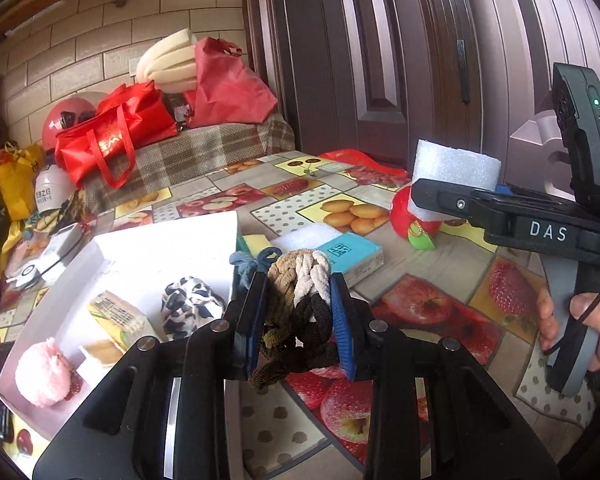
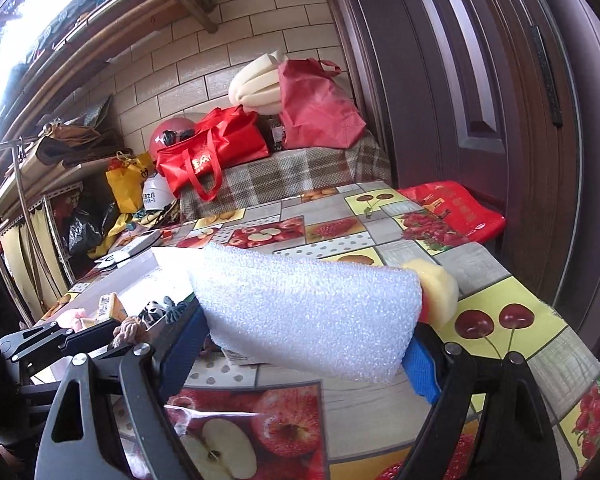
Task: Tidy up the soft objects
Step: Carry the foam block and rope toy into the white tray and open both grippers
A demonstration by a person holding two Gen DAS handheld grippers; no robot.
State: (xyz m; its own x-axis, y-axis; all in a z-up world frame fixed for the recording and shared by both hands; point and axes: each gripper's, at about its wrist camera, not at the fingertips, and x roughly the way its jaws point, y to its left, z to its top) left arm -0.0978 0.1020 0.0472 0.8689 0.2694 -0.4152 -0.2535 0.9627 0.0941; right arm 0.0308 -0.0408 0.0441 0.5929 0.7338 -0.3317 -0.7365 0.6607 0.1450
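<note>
a braided rope knot [image 1: 300, 300] in tan, cream and dark brown sits pinched between the blue pads of the left tongs [image 1: 300, 320], lifted above the fruit-print tablecloth [image 1: 440, 320]. just to the left of those tongs lies the open white box [image 1: 112, 248], its near right wall edge almost under the left finger; inside it rest a pink pompom [image 1: 42, 376], a yellow-green packet [image 1: 118, 316] and a black-and-white patterned cloth [image 1: 190, 306]. directly ahead of the knot, a blue yarn tangle [image 1: 250, 262], a yellow sponge [image 1: 254, 242] and a teal-topped small box [image 1: 350, 256] crowd the box's far right corner.

the right tongs [image 2: 308, 344] clamp a white foam sheet [image 2: 304, 312] that fills the gap between their blue pads and juts past both fingers; in the left view the same foam [image 1: 452, 176] is held high, off to the right of the left tongs and well apart from them. beyond the foam's right edge a yellow-and-red soft toy [image 2: 440, 292] lies on the cloth. bare tablecloth stretches ahead and to the right of the right tongs as far as the table edge beside the brown door [image 2: 480, 100], where a red bag [image 2: 456, 208] hangs over. farther ahead, red tote bags [image 2: 216, 152] pile on a plaid-covered ledge [image 2: 292, 176].
</note>
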